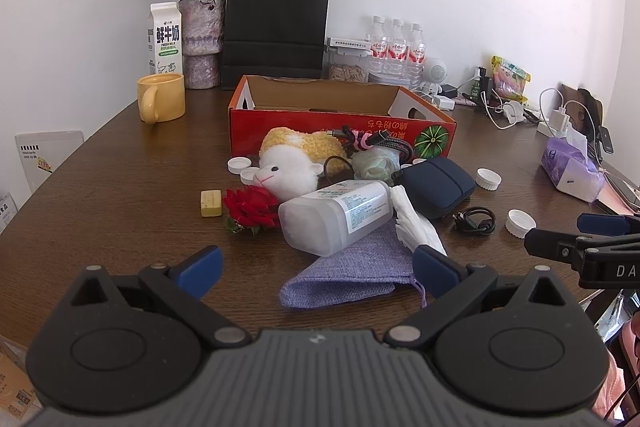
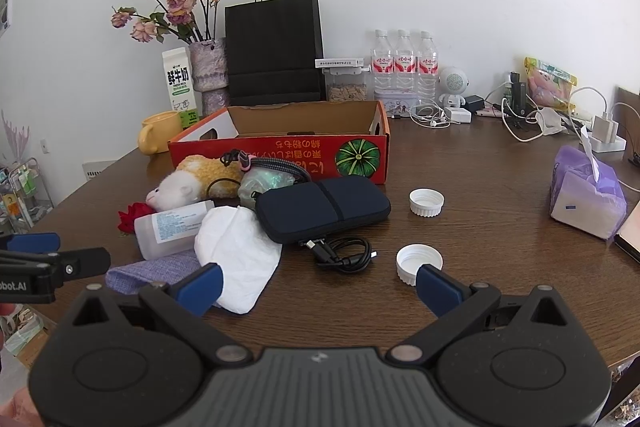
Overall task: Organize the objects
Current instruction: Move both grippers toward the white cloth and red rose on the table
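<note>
On the worktop (image 1: 120, 195) the clutter lies heaped just before the open red box (image 1: 340, 115) — presumably where it belongs. From the left: a yellow block (image 1: 211, 203), a red rose (image 1: 251, 205), a plush sheep (image 1: 296, 159), a clear bottle (image 1: 340, 213), a navy pouch (image 2: 324, 209), loose white caps (image 2: 419, 263). The left gripper (image 1: 316, 267) and right gripper (image 2: 318, 285) hover with fingers spread wide, holding nothing — nothing boxed yet.

Two low wrist views, side by side, facing the same cluttered table (image 1: 120, 195) and wall.
</note>
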`<state>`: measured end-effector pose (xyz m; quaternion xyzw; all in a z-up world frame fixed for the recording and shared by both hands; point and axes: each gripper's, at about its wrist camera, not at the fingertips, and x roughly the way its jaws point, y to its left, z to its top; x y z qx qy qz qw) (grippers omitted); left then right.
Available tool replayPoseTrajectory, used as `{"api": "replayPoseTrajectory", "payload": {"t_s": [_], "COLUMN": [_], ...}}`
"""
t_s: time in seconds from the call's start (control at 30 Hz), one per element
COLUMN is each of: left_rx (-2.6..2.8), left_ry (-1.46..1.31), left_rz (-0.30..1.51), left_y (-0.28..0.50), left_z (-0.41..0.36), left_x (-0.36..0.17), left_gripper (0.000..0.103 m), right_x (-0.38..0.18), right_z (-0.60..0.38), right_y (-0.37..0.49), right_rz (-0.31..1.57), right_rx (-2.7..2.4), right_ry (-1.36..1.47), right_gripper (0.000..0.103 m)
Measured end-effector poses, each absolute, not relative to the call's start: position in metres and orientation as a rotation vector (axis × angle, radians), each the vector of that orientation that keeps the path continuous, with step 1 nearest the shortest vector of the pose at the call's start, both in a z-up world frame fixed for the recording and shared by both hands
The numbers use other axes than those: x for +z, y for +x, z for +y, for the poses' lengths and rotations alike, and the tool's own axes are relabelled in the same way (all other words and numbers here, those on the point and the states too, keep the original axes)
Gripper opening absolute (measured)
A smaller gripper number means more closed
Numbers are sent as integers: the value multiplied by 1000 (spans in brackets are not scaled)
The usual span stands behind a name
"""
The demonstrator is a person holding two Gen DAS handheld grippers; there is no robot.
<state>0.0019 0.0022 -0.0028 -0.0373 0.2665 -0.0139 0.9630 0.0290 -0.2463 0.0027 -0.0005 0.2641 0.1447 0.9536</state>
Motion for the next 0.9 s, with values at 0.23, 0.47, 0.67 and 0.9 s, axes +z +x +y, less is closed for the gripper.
{"api": "replayPoseTrajectory", "payload": {"t_s": [0.23,0.47,0.67,0.9], "left_rx": [-23,-23,-26,-26], "left_ry": [-76,-77,-77,-82], "left_rz": [537,542,554,575], "left_y": [1,0,1,4], "left_z": [2,3,2,4], "left_x": [-5,-7,-10,-15], "left_gripper": [103,103,103,103], "right_x": [4,2,-3,-9], "right_z": [-244,-244,-243,-241], "right_y": [29,29,32,36], "right_rz": [534,538,551,569], "right_rx": [293,294,295,300], "right_ry": [-8,-7,-4,-4], "right_gripper": [103,103,103,103]}}
